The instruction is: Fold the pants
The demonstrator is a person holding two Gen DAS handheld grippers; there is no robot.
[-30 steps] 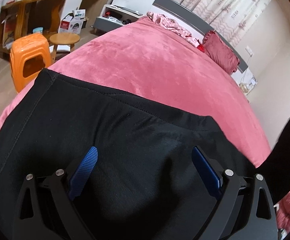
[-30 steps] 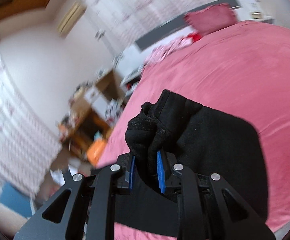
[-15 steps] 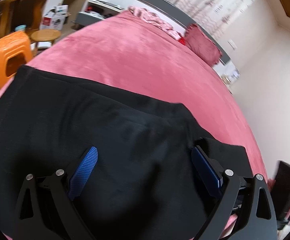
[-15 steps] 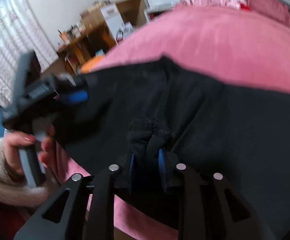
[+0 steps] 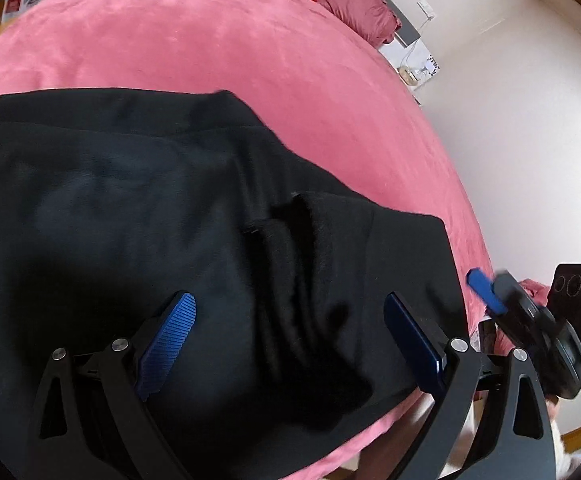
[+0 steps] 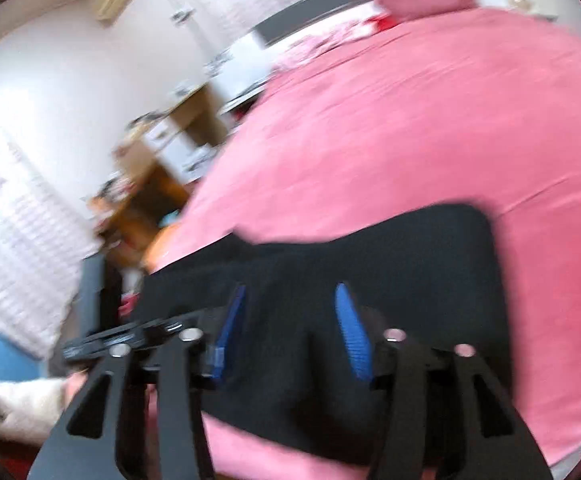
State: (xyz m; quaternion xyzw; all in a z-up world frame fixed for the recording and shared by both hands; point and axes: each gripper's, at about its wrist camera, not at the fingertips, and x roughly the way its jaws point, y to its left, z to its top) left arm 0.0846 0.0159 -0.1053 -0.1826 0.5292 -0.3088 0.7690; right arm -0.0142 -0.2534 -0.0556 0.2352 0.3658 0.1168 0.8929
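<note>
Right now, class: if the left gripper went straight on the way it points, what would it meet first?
The left gripper, jaws open, would most likely meet the black pants, at the bunched fold lying ahead between its jaws. Beyond that lies the pink bedspread. Depth under the fisheye is uncertain.

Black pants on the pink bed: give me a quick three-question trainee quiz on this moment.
1. True or false: the right hand-held gripper is clamped on the black pants.
2. What do the pants lie on? A) wooden floor B) pink bed C) orange stool
3. Fill in: the left hand-held gripper is ____ (open/shut).

Key: 1 false; 2 B; 3 open.
</note>
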